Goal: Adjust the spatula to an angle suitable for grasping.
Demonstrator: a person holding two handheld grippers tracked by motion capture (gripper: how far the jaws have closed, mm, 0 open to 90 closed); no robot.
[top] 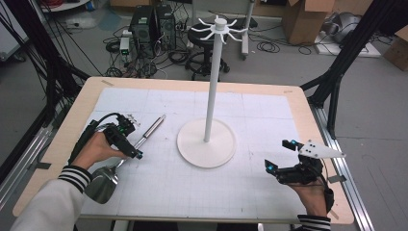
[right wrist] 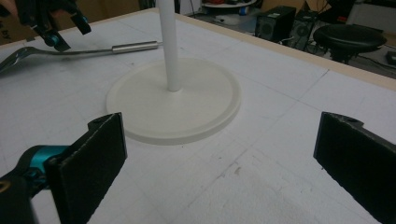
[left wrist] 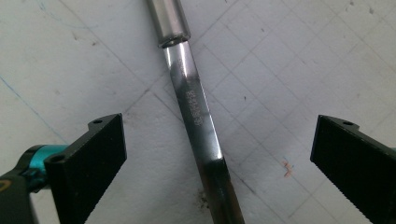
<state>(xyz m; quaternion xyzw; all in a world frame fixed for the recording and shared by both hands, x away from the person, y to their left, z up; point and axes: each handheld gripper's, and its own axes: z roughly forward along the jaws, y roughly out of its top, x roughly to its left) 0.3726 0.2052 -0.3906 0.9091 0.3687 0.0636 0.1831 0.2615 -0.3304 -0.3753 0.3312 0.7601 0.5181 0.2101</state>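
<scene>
A steel ladle (top: 102,183) lies on the left of the mat, its bowl near the front edge and its handle (top: 153,127) pointing toward the far right. My left gripper (top: 133,140) hovers open over the handle. In the left gripper view the flat shaft (left wrist: 196,116) runs between the two spread jaws without touching them. A white stand has a round base (top: 192,149) at the table's middle, with a tall pole (top: 211,82) that carries a ring of hooks (top: 219,28). My right gripper (top: 280,155) rests open at the front right, facing the base (right wrist: 201,109).
A white gridded mat (top: 260,115) covers the wooden table (top: 77,110). Beyond the far edge are a black stool (top: 204,38), computer towers (top: 153,24), floor cables and cardboard boxes (top: 303,19). Black frame struts (top: 337,72) stand at both sides.
</scene>
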